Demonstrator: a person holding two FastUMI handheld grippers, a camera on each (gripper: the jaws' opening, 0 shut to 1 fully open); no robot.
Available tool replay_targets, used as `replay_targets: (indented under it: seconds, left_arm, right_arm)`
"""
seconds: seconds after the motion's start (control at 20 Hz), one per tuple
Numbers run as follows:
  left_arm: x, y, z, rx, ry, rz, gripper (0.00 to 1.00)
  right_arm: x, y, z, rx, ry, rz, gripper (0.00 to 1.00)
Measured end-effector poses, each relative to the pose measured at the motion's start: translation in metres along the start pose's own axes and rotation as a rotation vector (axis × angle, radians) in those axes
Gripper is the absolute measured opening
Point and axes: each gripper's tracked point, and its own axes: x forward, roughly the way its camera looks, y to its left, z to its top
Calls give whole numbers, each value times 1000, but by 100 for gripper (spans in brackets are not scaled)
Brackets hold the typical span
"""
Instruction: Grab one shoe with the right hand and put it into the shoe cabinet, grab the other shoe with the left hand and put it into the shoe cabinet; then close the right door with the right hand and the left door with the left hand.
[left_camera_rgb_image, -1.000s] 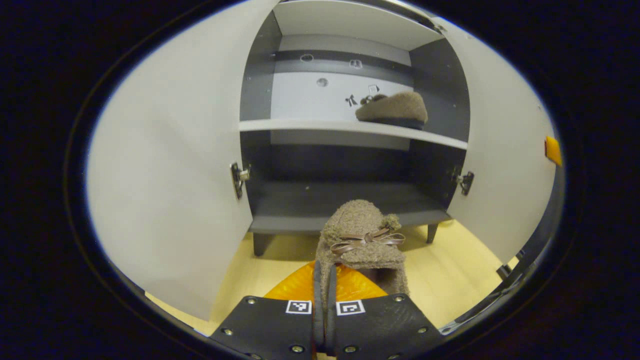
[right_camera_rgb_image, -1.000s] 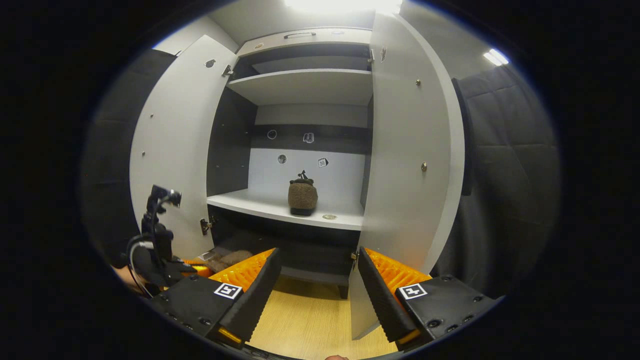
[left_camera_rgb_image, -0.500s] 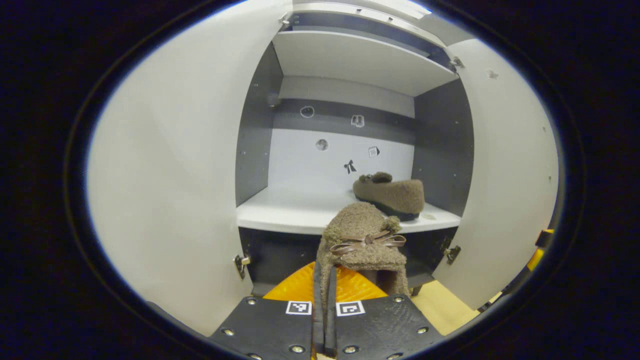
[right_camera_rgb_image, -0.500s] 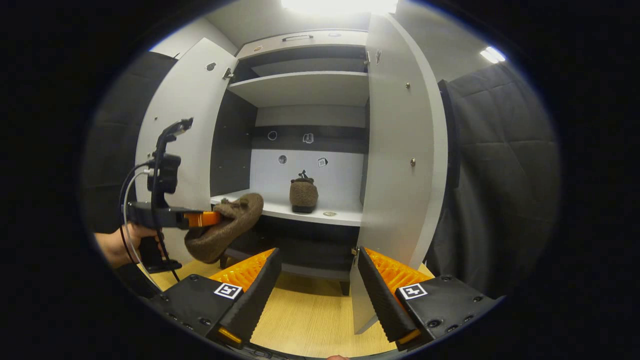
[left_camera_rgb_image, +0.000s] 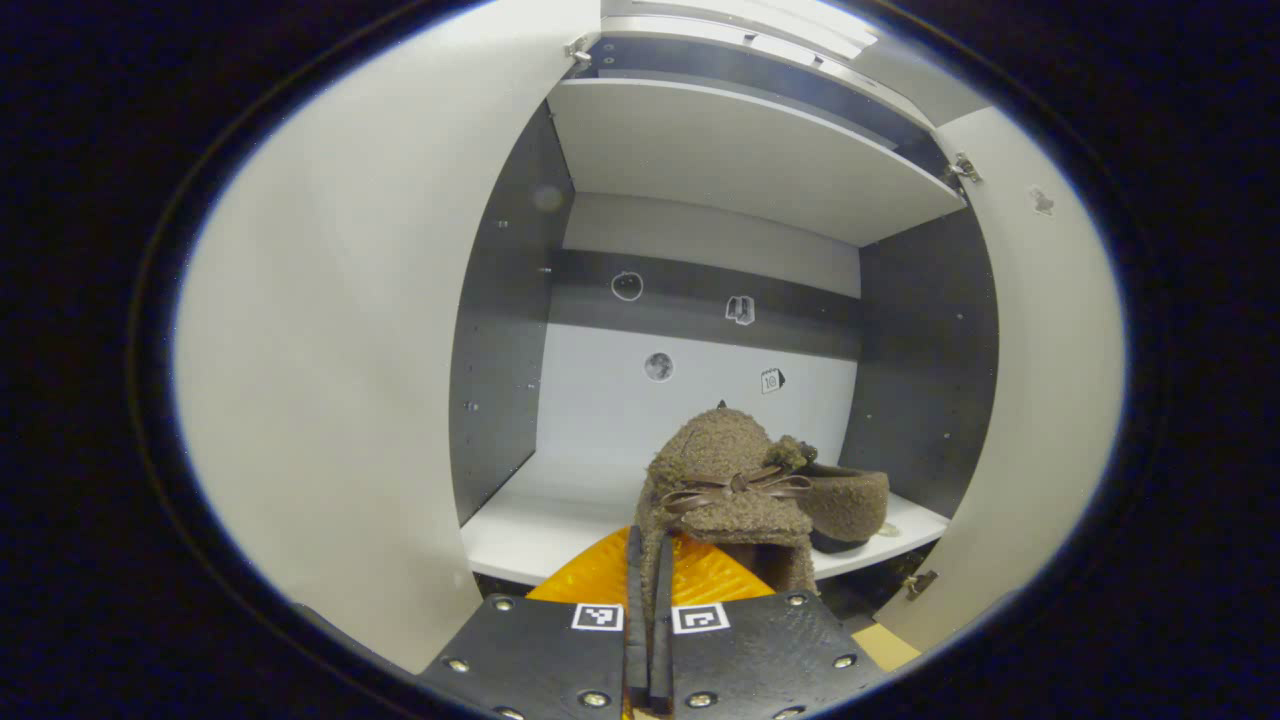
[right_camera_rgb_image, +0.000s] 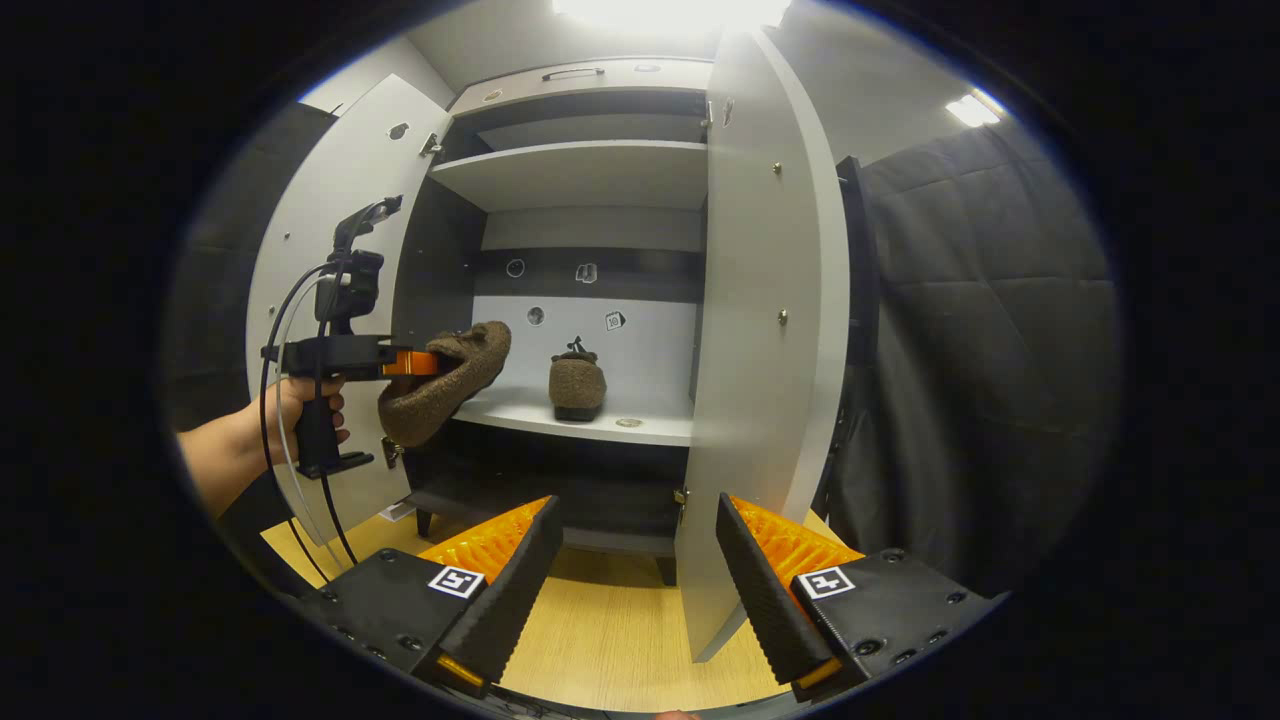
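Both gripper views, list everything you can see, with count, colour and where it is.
Shoe cabinet: one, white shelves, dark grey inside, both doors open.
Left door: one, white, swung open.
Right door: one, white, swung open.
Shoe on shelf: one, fuzzy brown, on the middle shelf.
Held shoe: one, fuzzy brown with a bow, in front of the middle shelf.
Floor: light wood.
Left tongs: shut on the held shoe.
Right tongs: open, empty, low before the cabinet.
Hand: one, holding the left tongs.
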Motion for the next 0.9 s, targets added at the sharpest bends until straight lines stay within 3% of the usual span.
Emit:
replay_targets:
  seconds: [0.35, 0.75, 0.8, 0.85, 0.9]
  left_arm:
    - [63, 4, 22, -14, -12, -2, 3]
    - [101, 8, 4, 49, 97, 9, 3]
    - [102, 9, 5, 62, 97, 12, 11]
    - [104, 11, 12, 71, 82, 15, 12]
    - [109, 13, 11, 87, 86, 31, 27]
  right_arm:
    - [-3, -12, -2, 9, 12, -71, 98]
    - [-7, -14, -6, 10, 8, -106, 98]
    - [-8, -15, -7, 8, 9, -107, 98]
    - [-10, -16, -8, 5, 10, -106, 98]
    - [-11, -17, -9, 4, 10, -103, 98]
